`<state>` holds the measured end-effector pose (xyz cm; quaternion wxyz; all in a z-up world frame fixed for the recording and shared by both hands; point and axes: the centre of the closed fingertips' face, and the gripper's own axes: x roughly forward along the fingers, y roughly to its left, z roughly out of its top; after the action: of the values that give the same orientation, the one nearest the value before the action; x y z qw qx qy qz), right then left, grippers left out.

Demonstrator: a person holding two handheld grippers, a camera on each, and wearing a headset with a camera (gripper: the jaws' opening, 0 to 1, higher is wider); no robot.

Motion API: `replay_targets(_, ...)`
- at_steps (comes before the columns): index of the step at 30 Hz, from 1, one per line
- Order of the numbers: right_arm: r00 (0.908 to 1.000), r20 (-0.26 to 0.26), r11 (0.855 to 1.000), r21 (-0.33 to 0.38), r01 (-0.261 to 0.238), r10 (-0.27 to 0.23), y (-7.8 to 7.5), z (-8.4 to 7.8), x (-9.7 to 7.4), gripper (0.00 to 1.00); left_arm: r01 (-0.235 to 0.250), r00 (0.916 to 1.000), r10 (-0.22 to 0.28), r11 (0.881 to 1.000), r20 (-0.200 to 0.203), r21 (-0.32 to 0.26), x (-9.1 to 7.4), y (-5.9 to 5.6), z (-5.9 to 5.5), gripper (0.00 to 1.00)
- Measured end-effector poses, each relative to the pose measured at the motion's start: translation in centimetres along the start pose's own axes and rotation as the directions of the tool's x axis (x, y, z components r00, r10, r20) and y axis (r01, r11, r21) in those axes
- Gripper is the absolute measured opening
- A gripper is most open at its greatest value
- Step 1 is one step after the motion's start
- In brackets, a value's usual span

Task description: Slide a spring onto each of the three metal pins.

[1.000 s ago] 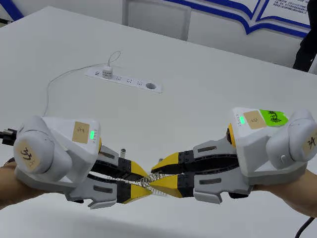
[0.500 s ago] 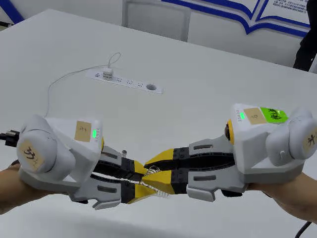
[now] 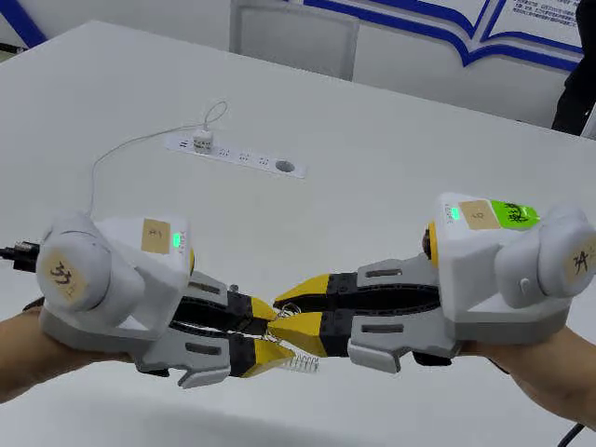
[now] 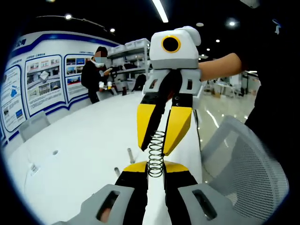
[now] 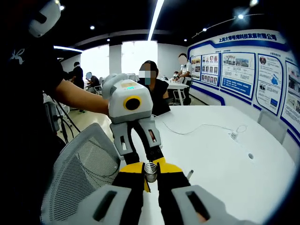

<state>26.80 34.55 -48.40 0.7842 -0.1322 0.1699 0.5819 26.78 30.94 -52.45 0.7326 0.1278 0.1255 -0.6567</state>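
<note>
My left gripper [image 3: 272, 333] and right gripper [image 3: 278, 323] meet tip to tip low over the white table [image 3: 372, 140]. In the left gripper view my left gripper [image 4: 155, 171] is shut on a thin metal pin, over which a coil spring [image 4: 156, 157] is threaded. The right gripper [image 4: 157, 146] is shut on the spring's far end. Seen from the right gripper view, the spring [image 5: 150, 171] sits end-on between my right gripper's [image 5: 150, 175] yellow tips. A stretch of the spring [image 3: 302, 361] sticks out below the jaws. Two more pins [image 4: 131, 155] [image 4: 117, 171] stand on the table.
A white power strip [image 3: 233, 152] with a cable lies further back on the table. A mesh chair [image 4: 243, 164] stands by the table's near edge. People stand and sit at tables in the background [image 5: 150, 89].
The right gripper has pushed left toward the left gripper, so the jaws now overlap and the spring has slid further along the pin. Both hands have kept their height.
</note>
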Motion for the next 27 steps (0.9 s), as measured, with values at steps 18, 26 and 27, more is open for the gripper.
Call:
replay_targets(18, 0.9933, -0.019, 0.993, 0.004, 0.114, -0.114, -4.6, 0.2, -3.5, 0.1, -0.127, 0.9919, 0.127, 0.992, 0.002, -0.005, -2.8, 3.2, -0.3, 0.25)
replay_targets(26, 0.9723, -0.06, 0.973, 0.029, 0.228, -0.226, -8.5, -1.7, -6.3, 0.1, -0.213, 0.9758, 0.215, 0.976, 0.037, -0.051, -5.4, 6.0, 0.1, 0.36)
replay_targets(27, 0.968, -0.061, 0.968, 0.051, 0.247, -0.244, -9.1, -2.0, -6.6, 0.1, -0.228, 0.9726, 0.23, 0.972, 0.032, -0.052, -5.7, 6.4, -0.1, 0.38)
